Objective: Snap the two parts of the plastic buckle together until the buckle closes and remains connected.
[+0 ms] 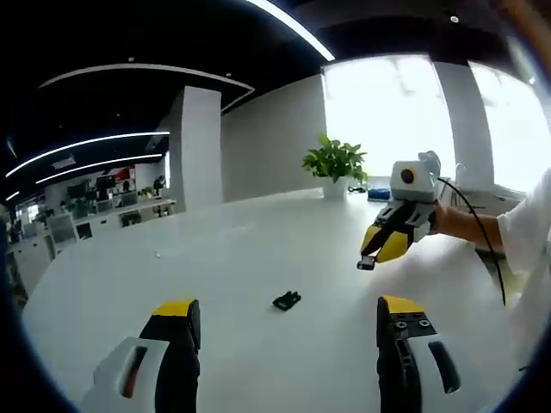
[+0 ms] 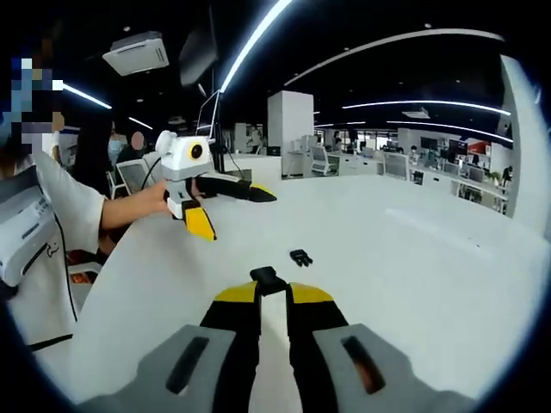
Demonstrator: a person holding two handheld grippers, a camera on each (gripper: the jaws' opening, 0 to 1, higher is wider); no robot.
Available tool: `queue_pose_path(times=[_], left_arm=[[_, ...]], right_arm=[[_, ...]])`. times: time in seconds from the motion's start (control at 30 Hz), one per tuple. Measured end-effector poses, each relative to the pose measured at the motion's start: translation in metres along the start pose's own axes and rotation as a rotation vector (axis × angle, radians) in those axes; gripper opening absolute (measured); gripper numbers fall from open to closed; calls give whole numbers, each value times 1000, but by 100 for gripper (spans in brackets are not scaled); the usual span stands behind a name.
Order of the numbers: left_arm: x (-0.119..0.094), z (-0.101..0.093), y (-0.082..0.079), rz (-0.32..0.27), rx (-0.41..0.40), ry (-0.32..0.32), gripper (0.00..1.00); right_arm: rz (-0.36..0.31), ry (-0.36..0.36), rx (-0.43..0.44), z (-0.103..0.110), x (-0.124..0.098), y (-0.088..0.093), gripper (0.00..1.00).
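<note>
My right hand-held gripper [image 2: 273, 286] pinches one black plastic buckle half [image 2: 267, 280] at its tips. The other buckle half [image 1: 287, 299] lies alone on the smooth white table [image 1: 241, 249]. My left hand-held gripper [image 1: 288, 311] is spread wide. A leafy potted plant [image 1: 335, 165] stands beyond. The buckle's details are too small to make out.

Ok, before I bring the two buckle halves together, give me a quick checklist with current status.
1. One buckle part clamped in the right gripper: ok.
2. Other buckle part in sight on the white table: ok.
3. Left gripper open for pickup: ok.
4. Left gripper holding the table part: not ok, it lies ahead of the jaws, untouched.
5. Held part facing the right way for mating: cannot tell.
6. Halves snapped together: not ok, they are apart.
</note>
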State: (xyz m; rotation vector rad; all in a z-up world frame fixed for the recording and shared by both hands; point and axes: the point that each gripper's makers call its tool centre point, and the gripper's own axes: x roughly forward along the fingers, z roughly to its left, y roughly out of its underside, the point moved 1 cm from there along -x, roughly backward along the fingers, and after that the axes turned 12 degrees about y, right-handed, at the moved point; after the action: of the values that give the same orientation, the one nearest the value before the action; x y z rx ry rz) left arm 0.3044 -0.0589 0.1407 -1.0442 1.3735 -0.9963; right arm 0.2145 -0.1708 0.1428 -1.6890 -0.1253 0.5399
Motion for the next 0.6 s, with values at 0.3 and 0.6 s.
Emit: queue_pose_path(times=[0.3,0.6], left_arm=[[0,11,0,43,12,11,85],[6,15,-1,104,53,25,85]], right_arm=[[-9,13,18,-1,-9,2,10],[-26,30,36,-3,-19,4,10]])
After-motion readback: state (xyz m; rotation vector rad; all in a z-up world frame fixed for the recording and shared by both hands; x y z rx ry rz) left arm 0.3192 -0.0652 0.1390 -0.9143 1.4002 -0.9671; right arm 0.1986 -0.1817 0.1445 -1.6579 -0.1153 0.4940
